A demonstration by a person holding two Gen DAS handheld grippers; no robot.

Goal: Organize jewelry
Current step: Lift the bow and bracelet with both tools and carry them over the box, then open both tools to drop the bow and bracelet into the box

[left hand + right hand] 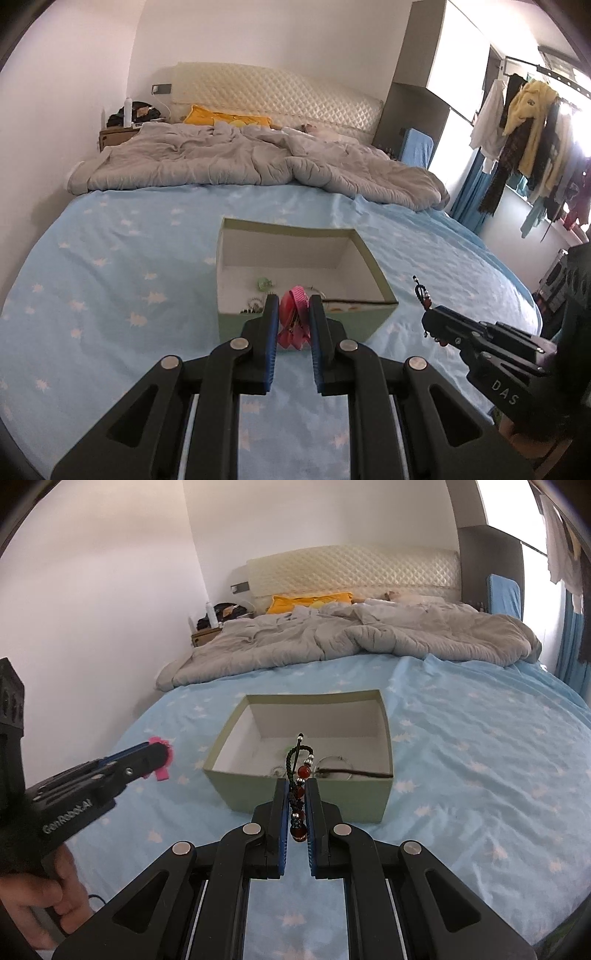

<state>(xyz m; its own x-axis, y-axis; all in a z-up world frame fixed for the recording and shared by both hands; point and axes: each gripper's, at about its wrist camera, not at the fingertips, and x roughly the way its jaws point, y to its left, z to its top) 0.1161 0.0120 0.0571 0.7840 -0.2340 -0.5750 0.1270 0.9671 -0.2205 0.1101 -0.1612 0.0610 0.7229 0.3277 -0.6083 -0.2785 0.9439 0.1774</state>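
A pale green open box [380, 284] [236, 786] with a white inside sits on the blue star-print bed sheet. Small jewelry pieces lie on its floor, among them a green piece [264, 283] and a thin ring-shaped piece [334, 765]. My left gripper [292, 301] [162, 758] is shut on a pink ribbon piece [293, 317], held just before the box's near wall. My right gripper [296, 782] [428, 321] is shut on a black cord bracelet with red beads [301, 775], whose cord end sticks up over the box's near edge.
A crumpled grey duvet [236, 158] covers the far half of the bed below a cream padded headboard [273, 92]. A nightstand with clutter [118, 129] stands at the far left. Clothes hang on a rack [528, 140] at the right. A hand [44, 897] grips the left tool.
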